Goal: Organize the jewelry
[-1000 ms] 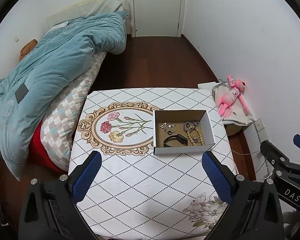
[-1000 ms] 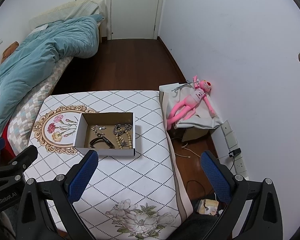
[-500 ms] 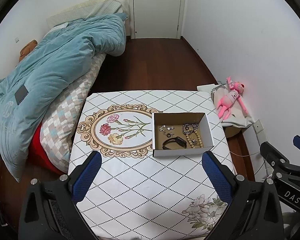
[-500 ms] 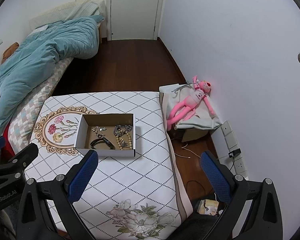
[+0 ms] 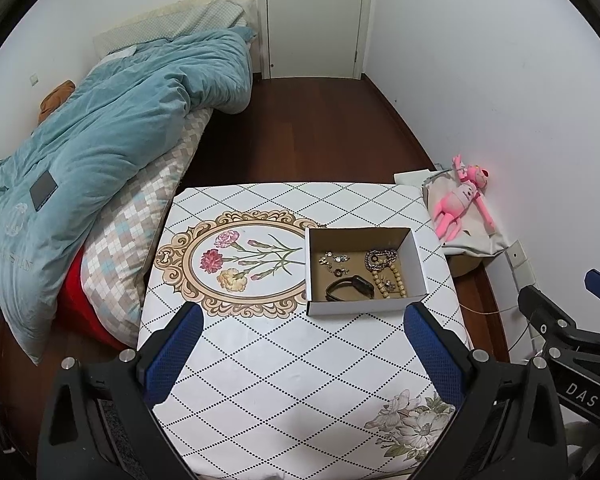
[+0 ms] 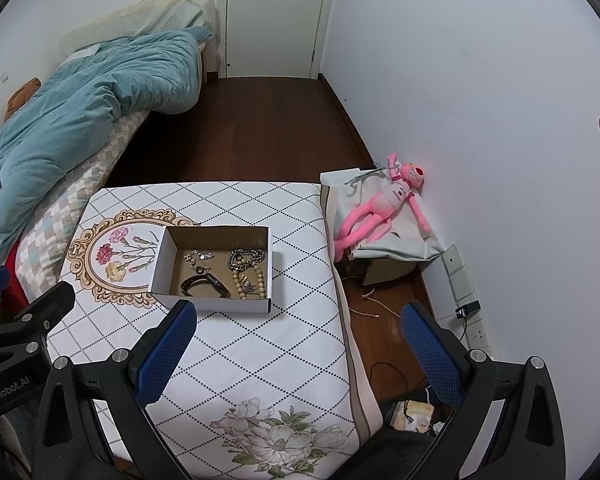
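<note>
A small white cardboard box (image 5: 356,306) (image 6: 216,304) stands open on the patterned table (image 5: 280,380) (image 6: 260,360). Inside lie a black wristband (image 5: 350,287) (image 6: 204,285), a beige bead string (image 5: 392,280) (image 6: 256,280), a silver chain (image 5: 380,258) (image 6: 246,258) and small silver pieces (image 5: 334,260) (image 6: 198,258). My left gripper (image 5: 300,334) is open and empty, held above the table's near part, short of the box. My right gripper (image 6: 298,334) is open and empty, over the table's right edge, near side of the box.
A bed with a blue duvet (image 5: 100,140) runs along the table's left. A pink plush toy (image 5: 460,204) (image 6: 380,208) lies on a white bag by the right wall. Wall sockets and cables (image 6: 466,304) sit at the lower right. Dark wood floor lies beyond the table.
Both grippers have drawn back a little from the table; the box looks slightly smaller and farther. Both stay open. The jewelry has not moved.
</note>
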